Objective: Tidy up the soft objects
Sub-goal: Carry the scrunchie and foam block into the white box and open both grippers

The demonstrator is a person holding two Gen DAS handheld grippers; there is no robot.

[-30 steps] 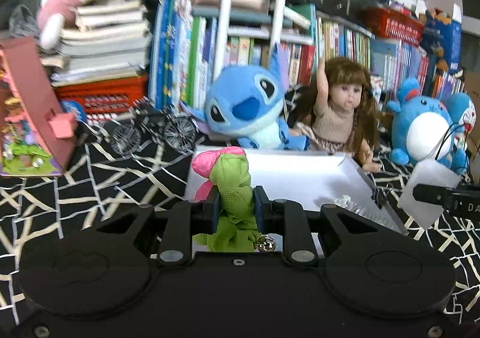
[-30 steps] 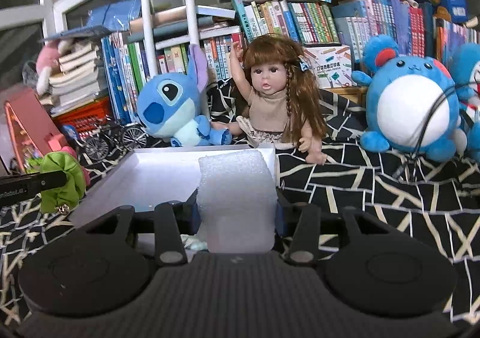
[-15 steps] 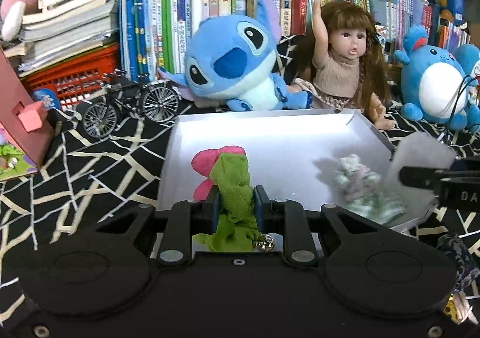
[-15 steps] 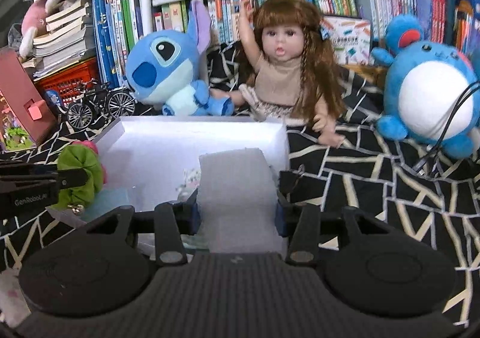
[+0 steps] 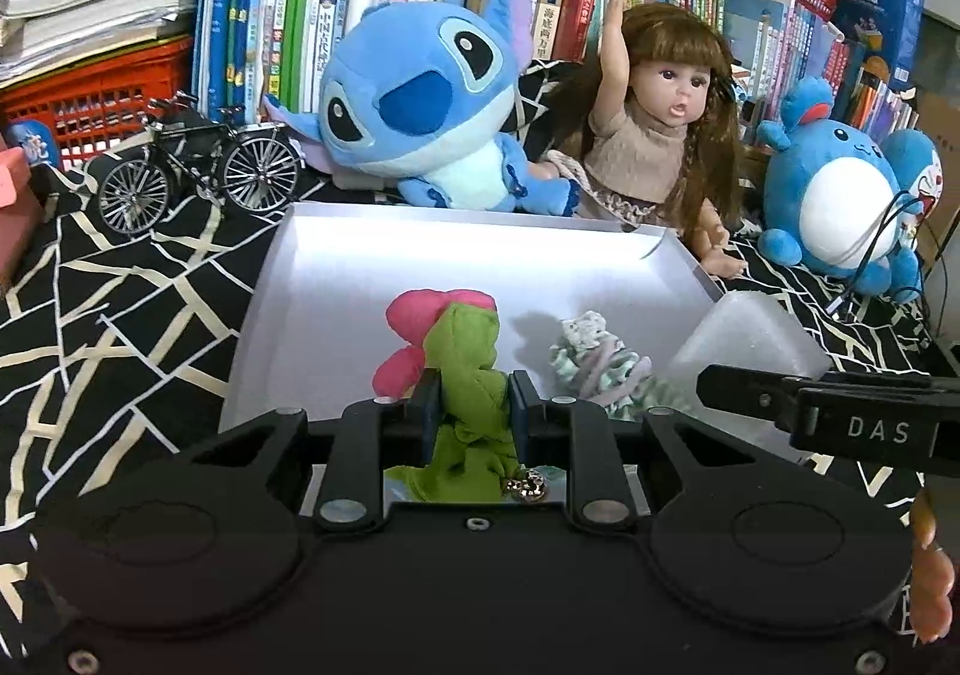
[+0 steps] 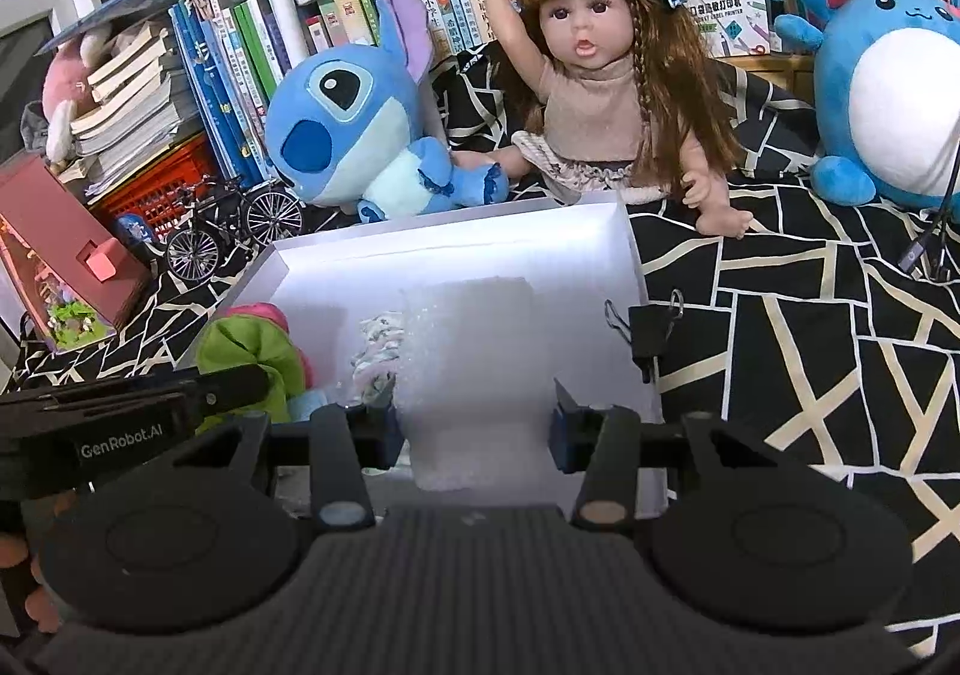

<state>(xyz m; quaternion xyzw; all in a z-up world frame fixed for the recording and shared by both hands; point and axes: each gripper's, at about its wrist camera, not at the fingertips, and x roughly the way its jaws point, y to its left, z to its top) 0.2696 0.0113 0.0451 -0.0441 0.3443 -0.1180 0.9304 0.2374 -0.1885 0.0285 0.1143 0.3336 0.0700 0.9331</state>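
A shallow white box [image 5: 420,249] lies on the patterned cloth in front of me. My left gripper [image 5: 474,399] is shut on a green and pink cloth toy [image 5: 471,351], held over the box's near left part. My right gripper [image 6: 474,411] is shut on a white foam block [image 6: 474,351] over the box's [image 6: 456,261] near right part; the same foam block [image 5: 750,333] shows at the right of the left wrist view. A small pale green and white knitted piece [image 5: 591,357] lies inside the box between the two held things.
A blue plush [image 5: 420,111], a doll [image 5: 654,135] and a round blue plush [image 5: 840,195] sit behind the box before shelves of books. A model bicycle [image 5: 198,165] stands at the left. A black binder clip [image 6: 651,327] lies by the box's right edge.
Both grippers have come forward and lower over the white box, each still holding its item. The knitted piece inside the box has come into view.
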